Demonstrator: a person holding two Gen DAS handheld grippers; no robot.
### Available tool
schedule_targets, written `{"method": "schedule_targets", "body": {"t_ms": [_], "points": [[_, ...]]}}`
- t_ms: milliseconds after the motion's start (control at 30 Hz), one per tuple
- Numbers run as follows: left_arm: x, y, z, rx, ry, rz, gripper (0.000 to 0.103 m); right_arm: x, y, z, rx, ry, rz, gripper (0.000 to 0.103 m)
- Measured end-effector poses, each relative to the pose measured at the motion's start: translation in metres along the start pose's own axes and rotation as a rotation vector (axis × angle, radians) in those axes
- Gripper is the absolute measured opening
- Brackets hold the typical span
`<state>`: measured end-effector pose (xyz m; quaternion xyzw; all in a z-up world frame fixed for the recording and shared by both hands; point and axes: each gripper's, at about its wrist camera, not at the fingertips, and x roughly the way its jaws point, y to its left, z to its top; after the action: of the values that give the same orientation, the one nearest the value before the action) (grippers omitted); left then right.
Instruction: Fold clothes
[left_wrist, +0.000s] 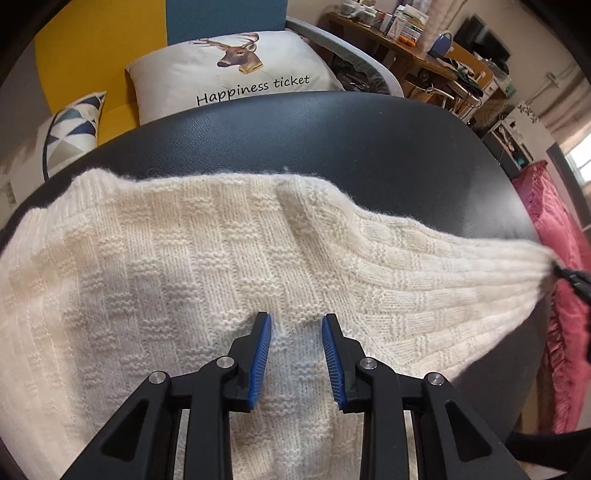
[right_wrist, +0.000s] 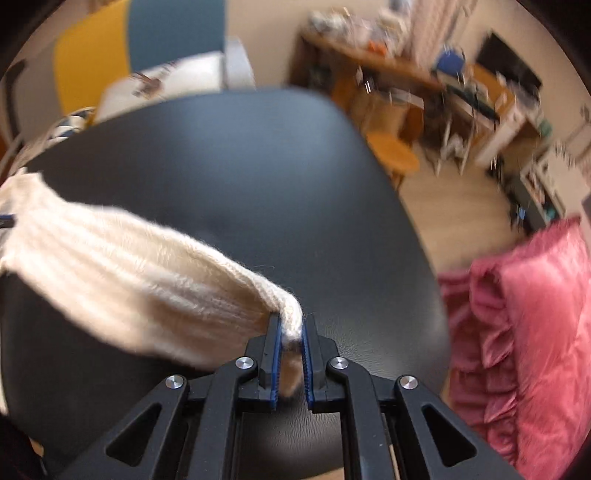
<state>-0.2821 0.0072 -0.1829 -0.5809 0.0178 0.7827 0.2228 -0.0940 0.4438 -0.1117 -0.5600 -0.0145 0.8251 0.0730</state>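
A cream knit sweater (left_wrist: 192, 266) lies spread on the black counter (left_wrist: 332, 140). The left gripper (left_wrist: 296, 325) hovers over its middle with fingers apart, holding nothing. The right gripper (right_wrist: 290, 334) has its fingers clamped on the sleeve (right_wrist: 147, 273) end, which stretches taut above the counter. A pink cushion (right_wrist: 535, 332) sits beside the counter.

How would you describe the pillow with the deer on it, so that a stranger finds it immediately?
Look past the far edge of the black leather table, toward the yellow sofa. There leans a white square pillow printed with a brown deer head and the words "Happiness ticket". The smaller triangle-patterned pillow to its left has no writing.
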Motion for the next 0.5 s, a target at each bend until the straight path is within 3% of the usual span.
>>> {"method": "schedule_targets", "body": {"t_ms": [67,100,133,267,367,500], "points": [[-0.008,-0.004,0.003,-0.006,-0.003,-0.029,0.029,0.014,-0.005,-0.005,0.051,0.005,0.028,0.012],[-0.016,-0.007,0.005,-0.004,-0.008,-0.041,0.029,0.013,-0.008,-0.004,0.084,-0.022,0.034,0.013],[-0.016,-0.007,0.006,-0.007,-0.009,-0.042,0.029,0.007,-0.012,-0.004,0.11,-0.065,0.028,0.02],[-0.022,0.007,0.01,-0.039,-0.026,-0.082,0.029,-0.029,-0.017,-0.003,0.124,-0.217,-0.041,0.021],[-0.038,0.014,0.009,-0.052,-0.075,-0.123,0.029,-0.042,0.005,-0.003,0.024,-0.231,0.046,0.021],[-0.055,0.026,0.017,-0.076,-0.109,-0.115,0.029,-0.024,0.059,0.0,-0.087,-0.173,0.13,0.021]]}}
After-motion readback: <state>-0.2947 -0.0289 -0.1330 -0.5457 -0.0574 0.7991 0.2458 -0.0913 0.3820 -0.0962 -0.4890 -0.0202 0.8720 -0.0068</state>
